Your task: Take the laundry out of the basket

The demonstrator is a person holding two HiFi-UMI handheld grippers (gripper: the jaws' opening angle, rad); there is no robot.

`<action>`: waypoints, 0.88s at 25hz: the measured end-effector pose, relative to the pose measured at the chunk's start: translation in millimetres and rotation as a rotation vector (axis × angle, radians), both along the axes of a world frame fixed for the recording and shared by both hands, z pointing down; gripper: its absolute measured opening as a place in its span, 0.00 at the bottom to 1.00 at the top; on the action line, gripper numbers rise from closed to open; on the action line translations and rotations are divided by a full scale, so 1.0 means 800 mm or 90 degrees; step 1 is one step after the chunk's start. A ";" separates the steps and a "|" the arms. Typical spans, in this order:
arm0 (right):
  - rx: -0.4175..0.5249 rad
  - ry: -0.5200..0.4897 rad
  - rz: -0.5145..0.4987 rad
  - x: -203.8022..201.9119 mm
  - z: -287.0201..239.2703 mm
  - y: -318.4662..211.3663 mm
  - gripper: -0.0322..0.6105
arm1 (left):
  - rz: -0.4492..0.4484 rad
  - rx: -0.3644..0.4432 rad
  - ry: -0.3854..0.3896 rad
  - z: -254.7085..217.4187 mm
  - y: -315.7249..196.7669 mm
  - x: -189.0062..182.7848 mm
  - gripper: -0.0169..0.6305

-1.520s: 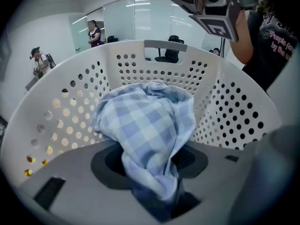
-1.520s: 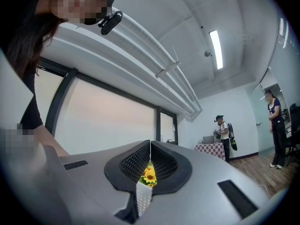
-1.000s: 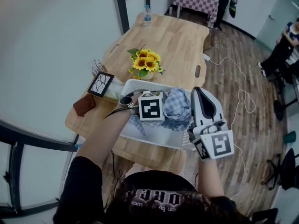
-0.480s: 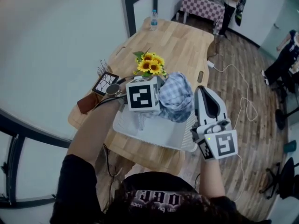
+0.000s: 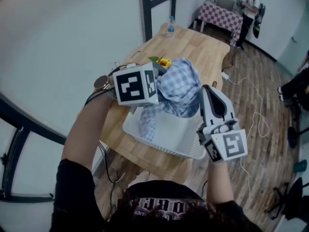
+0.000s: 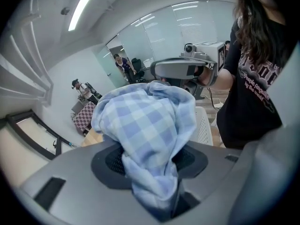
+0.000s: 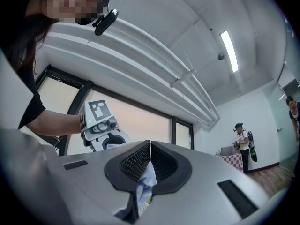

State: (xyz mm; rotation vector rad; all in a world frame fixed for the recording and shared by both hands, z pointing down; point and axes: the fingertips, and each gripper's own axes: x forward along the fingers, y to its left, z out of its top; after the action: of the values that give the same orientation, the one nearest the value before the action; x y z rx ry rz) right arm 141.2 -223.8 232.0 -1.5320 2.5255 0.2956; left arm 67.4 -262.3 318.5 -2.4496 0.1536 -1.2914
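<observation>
A blue checked cloth (image 5: 177,87) hangs bunched above the white laundry basket (image 5: 166,144), one tail trailing down inside it. In the left gripper view the cloth (image 6: 145,118) bulges out between the jaws of my left gripper (image 6: 151,159), which is shut on it. That gripper's marker cube (image 5: 135,83) sits left of the cloth, well above the basket rim. My right gripper (image 5: 206,93) points up at the cloth's right side. A thin fold of the cloth (image 7: 145,184) is pinched between the near-touching pads of my right gripper (image 7: 149,149).
The basket stands at the near end of a wooden table (image 5: 205,52). Sunflowers (image 5: 164,62) peek out behind the cloth, and a water bottle (image 5: 170,26) stands at the far end. A white cable (image 5: 256,112) lies on the floor. A person (image 5: 251,6) stands by a checked table.
My left gripper has risen and lifted the checked cloth out of the basket, now high above the rim. The right gripper has stayed by the basket's right side.
</observation>
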 end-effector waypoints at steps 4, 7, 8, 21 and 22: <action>0.021 -0.021 -0.040 -0.024 -0.020 0.005 0.09 | -0.036 0.036 0.023 -0.051 -0.003 -0.023 0.37; 0.033 -0.007 -0.057 -0.038 -0.022 0.012 0.09 | -0.057 0.072 0.020 -0.087 -0.007 -0.044 0.37; 0.036 -0.004 -0.061 -0.044 -0.023 0.013 0.09 | -0.063 0.082 0.020 -0.098 -0.009 -0.053 0.37; 0.050 -0.025 -0.141 -0.118 -0.050 0.005 0.09 | -0.150 0.186 0.061 -0.243 -0.014 -0.153 0.37; 0.051 -0.026 -0.148 -0.126 -0.051 0.004 0.09 | -0.156 0.193 0.064 -0.252 -0.012 -0.162 0.37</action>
State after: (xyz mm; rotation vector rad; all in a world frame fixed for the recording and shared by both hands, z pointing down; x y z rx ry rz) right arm 40.3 -220.4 191.4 -1.1894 2.5933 0.3242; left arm -61.9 -271.9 117.3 -2.2841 0.6453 -1.1398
